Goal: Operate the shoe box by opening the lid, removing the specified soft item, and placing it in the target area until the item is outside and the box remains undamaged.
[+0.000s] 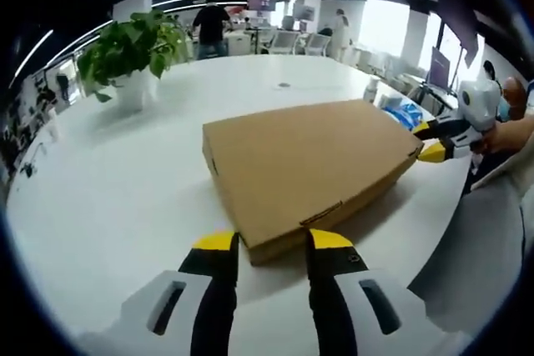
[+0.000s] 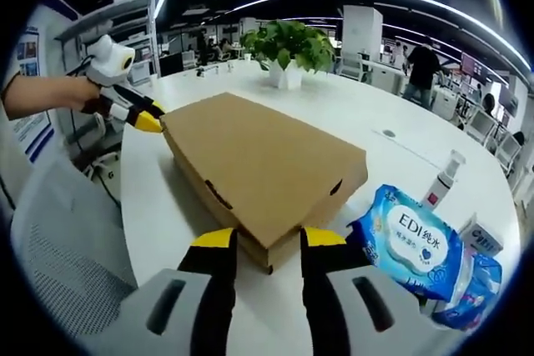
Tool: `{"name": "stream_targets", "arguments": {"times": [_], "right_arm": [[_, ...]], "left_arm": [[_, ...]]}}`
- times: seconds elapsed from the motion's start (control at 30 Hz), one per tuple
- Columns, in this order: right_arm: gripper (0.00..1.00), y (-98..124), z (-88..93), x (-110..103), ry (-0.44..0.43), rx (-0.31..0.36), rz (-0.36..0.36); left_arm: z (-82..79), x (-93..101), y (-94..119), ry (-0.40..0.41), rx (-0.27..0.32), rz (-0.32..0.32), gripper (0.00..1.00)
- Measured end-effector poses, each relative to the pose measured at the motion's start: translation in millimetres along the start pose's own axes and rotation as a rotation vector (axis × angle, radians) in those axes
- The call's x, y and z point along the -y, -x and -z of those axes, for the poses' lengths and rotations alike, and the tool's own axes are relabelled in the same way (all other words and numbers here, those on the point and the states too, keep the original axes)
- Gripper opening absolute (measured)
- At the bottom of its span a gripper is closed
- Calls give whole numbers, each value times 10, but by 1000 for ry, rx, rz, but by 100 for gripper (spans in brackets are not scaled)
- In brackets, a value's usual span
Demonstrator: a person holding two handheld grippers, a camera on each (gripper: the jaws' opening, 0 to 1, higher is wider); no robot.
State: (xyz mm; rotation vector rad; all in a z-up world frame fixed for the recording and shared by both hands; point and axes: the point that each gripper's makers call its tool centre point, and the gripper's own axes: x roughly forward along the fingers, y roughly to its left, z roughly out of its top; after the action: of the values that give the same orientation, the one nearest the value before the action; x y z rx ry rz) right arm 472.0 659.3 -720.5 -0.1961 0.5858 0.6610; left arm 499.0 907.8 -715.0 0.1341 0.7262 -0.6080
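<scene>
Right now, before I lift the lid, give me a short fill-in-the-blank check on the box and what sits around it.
1. The lid of the cardboard box is ____.
2. The box rests on a table whose colour is ____.
3. In the right gripper view, the blue wipes pack lies beside the box on the ____ side.
4. The potted plant has ____ leaves.

Missing words: closed; white; right; green

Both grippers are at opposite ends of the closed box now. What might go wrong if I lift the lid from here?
The left gripper and right gripper sit at opposite corners of the cardboard shoe box; uneven lifting could twist or tear the lid. The box might also slide on the white table into the wet wipes pack and the small bottle beside it.
</scene>
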Motion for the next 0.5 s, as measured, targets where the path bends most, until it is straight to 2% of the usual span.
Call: {"name": "stream_targets", "arguments": {"times": [0.5], "right_arm": [[28,-137,-55,207,-25,-6,9]], "left_arm": [[-153,-91,-243,-13,-22,9,33]]}}
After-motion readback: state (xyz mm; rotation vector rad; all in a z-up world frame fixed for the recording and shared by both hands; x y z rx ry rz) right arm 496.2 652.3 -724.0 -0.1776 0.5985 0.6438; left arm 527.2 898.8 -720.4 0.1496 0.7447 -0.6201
